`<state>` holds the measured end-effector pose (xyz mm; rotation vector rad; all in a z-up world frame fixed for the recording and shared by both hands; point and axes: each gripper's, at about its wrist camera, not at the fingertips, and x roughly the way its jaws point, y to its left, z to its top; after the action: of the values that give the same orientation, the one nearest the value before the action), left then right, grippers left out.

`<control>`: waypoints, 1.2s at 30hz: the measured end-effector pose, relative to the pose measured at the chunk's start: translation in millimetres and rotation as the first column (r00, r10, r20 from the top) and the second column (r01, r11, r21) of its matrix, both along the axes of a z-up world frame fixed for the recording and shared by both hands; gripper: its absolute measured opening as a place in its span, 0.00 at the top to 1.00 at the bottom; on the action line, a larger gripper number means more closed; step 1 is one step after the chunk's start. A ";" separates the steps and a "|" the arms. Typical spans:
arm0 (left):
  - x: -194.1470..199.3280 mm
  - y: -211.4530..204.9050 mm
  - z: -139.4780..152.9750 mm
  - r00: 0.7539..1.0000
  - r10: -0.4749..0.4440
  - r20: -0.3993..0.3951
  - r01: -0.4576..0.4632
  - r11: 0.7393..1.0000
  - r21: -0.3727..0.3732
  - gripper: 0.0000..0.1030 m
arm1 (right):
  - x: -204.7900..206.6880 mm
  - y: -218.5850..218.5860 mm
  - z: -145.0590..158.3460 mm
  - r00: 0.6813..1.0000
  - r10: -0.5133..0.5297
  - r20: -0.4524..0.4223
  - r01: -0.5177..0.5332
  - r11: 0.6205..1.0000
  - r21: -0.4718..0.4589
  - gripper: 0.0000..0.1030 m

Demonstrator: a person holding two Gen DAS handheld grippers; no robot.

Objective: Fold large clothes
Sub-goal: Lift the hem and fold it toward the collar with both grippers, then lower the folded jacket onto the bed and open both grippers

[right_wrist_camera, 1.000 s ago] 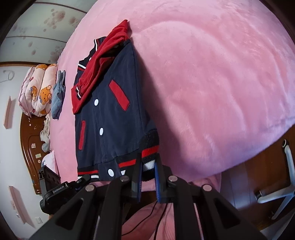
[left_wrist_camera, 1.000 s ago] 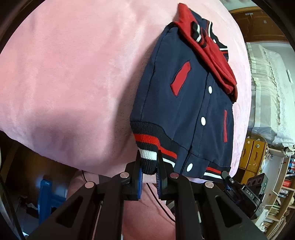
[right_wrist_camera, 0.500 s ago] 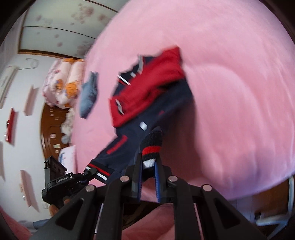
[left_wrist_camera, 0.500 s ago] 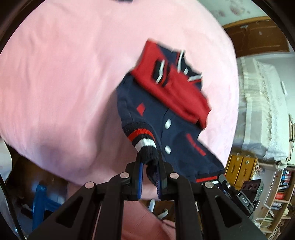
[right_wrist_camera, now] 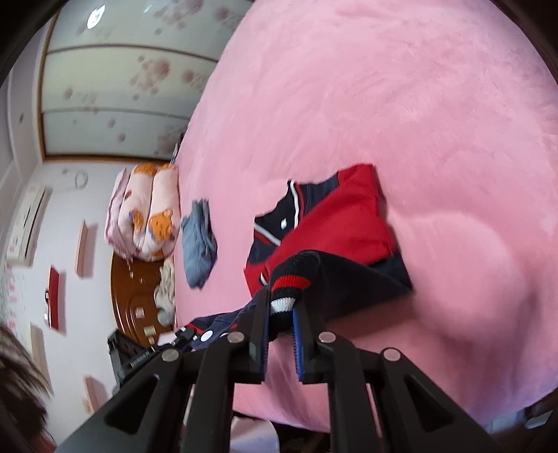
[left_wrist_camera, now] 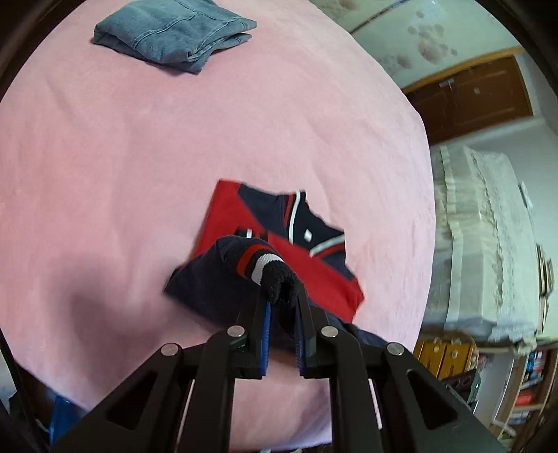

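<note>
A navy and red jacket lies on the pink bed, its lower half lifted and doubled over toward the collar. My left gripper is shut on the striped knit hem at one bottom corner. The other bottom corner's striped hem is pinched in my right gripper, also shut. Both corners hang above the red sleeves and the collar. The jacket's front with its pockets is hidden under the raised fabric.
Folded blue jeans rest further up the bed. A rolled patterned quilt lies by the wooden headboard. Right of the bed stand a white covered bed and bookshelves. The other gripper's body shows at lower left.
Both grippers have risen and carried the jacket's bottom hem away from the bed's near edge toward the collar. The flat jacket is now folded over itself, and the jeans have come into the left view.
</note>
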<state>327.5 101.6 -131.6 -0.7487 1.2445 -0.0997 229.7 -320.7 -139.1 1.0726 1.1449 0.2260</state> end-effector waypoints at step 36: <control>75.3 15.8 -128.2 0.966 -0.054 -0.253 0.109 0.972 0.206 0.42 | 97.7 8.5 -93.3 0.969 0.093 -0.230 -0.165 0.934 -0.317 0.65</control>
<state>402.8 117.4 -259.8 -0.5284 1.4968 0.0646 327.4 -312.2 -232.4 0.7306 1.3922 0.0162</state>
